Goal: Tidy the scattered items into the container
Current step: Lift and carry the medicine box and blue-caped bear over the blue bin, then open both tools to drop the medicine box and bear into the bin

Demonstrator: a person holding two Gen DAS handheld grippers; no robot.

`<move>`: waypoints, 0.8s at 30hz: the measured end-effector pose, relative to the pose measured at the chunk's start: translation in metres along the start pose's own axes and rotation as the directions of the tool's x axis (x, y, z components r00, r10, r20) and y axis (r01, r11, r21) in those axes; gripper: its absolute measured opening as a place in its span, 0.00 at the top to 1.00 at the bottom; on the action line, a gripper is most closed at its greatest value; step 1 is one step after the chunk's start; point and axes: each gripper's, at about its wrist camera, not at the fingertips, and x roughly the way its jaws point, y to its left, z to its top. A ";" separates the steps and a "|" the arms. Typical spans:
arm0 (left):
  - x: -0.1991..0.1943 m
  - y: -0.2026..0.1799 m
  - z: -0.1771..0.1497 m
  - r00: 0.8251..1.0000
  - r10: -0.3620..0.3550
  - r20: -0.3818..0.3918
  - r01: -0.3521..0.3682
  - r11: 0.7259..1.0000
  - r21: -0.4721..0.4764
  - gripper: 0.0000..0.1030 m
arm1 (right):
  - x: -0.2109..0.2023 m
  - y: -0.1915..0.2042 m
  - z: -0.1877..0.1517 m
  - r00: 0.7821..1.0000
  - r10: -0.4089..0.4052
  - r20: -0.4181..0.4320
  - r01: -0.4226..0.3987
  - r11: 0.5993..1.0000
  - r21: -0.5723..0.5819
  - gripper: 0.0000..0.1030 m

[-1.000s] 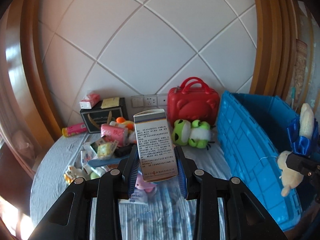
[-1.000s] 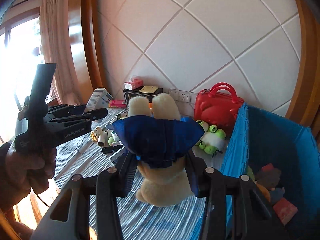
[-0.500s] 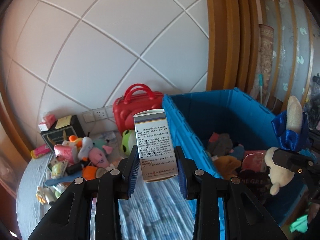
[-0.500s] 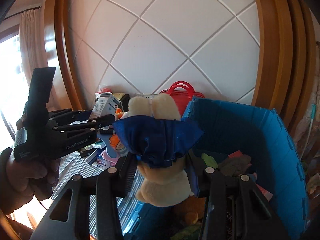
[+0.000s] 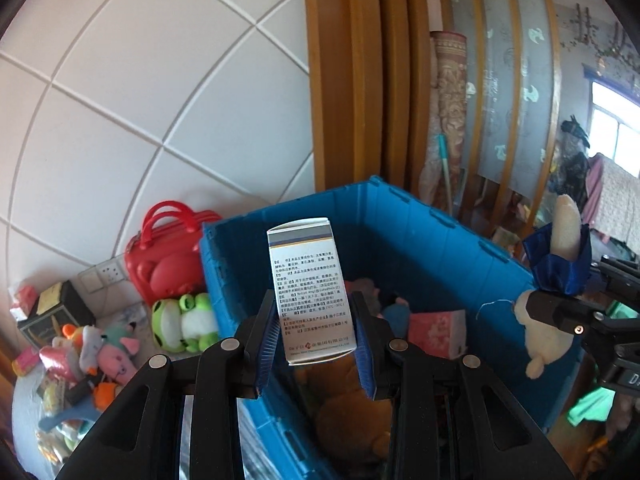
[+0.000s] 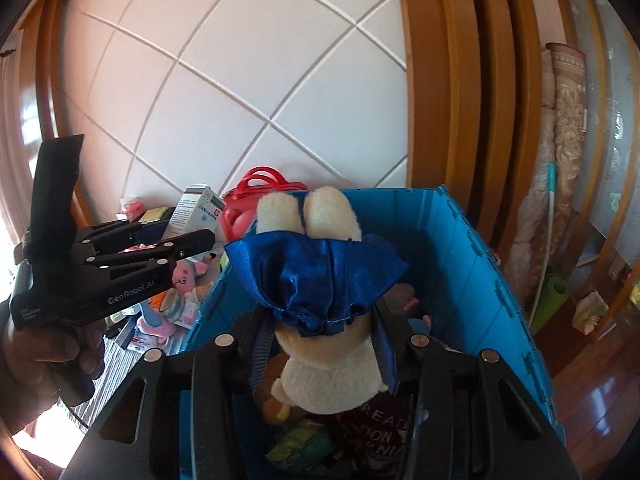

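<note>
My left gripper [image 5: 316,340] is shut on a white medicine box [image 5: 310,288] printed with text, held upright over the near left corner of the blue crate [image 5: 420,240]. My right gripper [image 6: 320,344] is shut on a cream plush rabbit [image 6: 320,372] in a blue satin dress, hanging over the crate [image 6: 472,264]. The same rabbit [image 5: 556,280] shows at the right edge of the left wrist view, and the medicine box [image 6: 196,212] at the left of the right wrist view. Inside the crate lie several soft toys and packets.
On the striped tablecloth [image 6: 116,364] left of the crate lies a pile of small toys and packets [image 5: 84,360], with a green frog plush [image 5: 184,324] and a red toy case [image 5: 168,248] against the tiled wall. A person's hand [image 6: 44,364] holds the left gripper. Wooden floor lies right of the crate.
Both grippers have swung to the right, from above the table's pile to above the blue crate, each still holding its item. The crate's inside has come into view.
</note>
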 end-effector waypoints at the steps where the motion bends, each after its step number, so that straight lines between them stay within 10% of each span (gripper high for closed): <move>1: 0.002 -0.006 0.003 1.000 -0.013 0.003 0.013 1.000 0.008 0.68 | -0.001 -0.004 0.000 1.000 -0.013 -0.002 0.013 1.000 0.006 0.58; 17: 0.033 -0.061 0.032 0.993 -0.121 0.006 0.120 0.991 0.061 0.67 | -0.012 -0.044 -0.003 0.994 -0.103 -0.029 0.105 0.993 0.063 0.58; 19: 0.036 -0.061 0.034 0.990 -0.143 -0.002 0.143 0.989 0.044 0.50 | -0.012 -0.047 -0.002 0.993 -0.118 -0.030 0.119 0.991 0.057 0.50; 20: 0.037 -0.062 0.034 0.986 -0.167 -0.010 0.168 0.985 0.038 0.18 | -0.011 -0.048 -0.002 0.991 -0.132 -0.037 0.134 0.990 0.046 0.32; 21: 0.036 -0.061 0.034 0.984 -0.177 0.002 0.177 0.984 0.032 0.06 | -0.009 -0.048 -0.003 0.988 -0.146 -0.044 0.148 0.988 0.036 0.07; 24: 0.031 -0.055 0.033 0.987 -0.156 0.022 0.156 0.988 0.014 0.06 | -0.013 -0.051 -0.004 0.985 -0.172 -0.026 0.173 0.984 0.046 0.00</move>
